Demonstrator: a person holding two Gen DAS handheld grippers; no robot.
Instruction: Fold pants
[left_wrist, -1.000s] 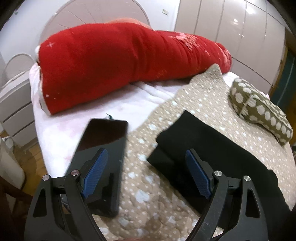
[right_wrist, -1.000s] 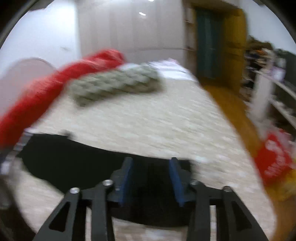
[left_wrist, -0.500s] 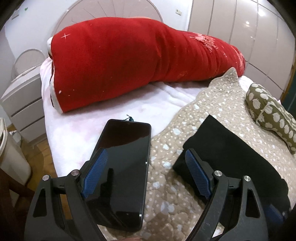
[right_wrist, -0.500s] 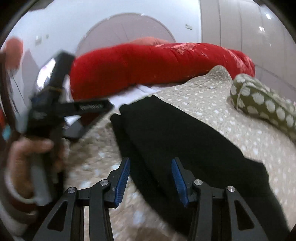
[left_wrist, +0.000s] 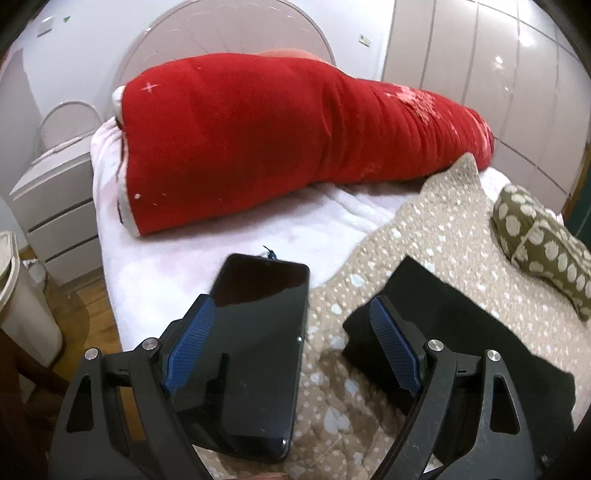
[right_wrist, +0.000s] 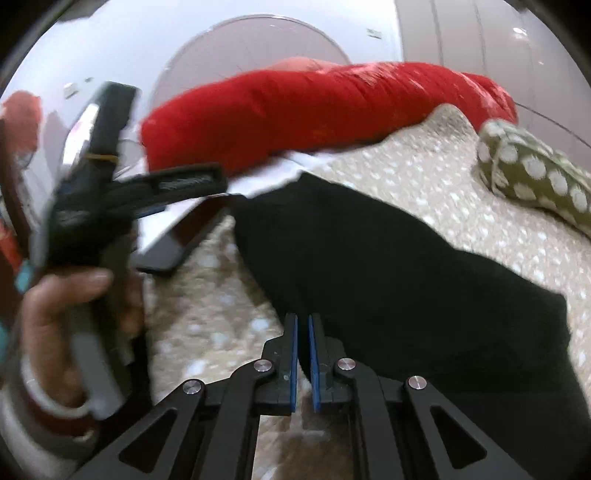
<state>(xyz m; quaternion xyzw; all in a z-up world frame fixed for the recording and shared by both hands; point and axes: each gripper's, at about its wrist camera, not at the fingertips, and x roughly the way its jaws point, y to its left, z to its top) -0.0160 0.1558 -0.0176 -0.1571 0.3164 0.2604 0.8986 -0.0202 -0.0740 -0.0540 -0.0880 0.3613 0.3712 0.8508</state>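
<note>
Pants: we see the black pants (right_wrist: 388, 273) already folded into a flat strip on the dotted blanket (left_wrist: 436, 221), near the bed's front edge.
Left tongs (left_wrist: 291, 347): spread, empty, above a phone (left_wrist: 262, 332).
Right tongs (right_wrist: 303, 354): pressed together at the pants' near edge; we cannot tell if cloth is pinched.
Left to do: perhaps one last fold.

txt: none legible | labels: none | nos.: none
</note>
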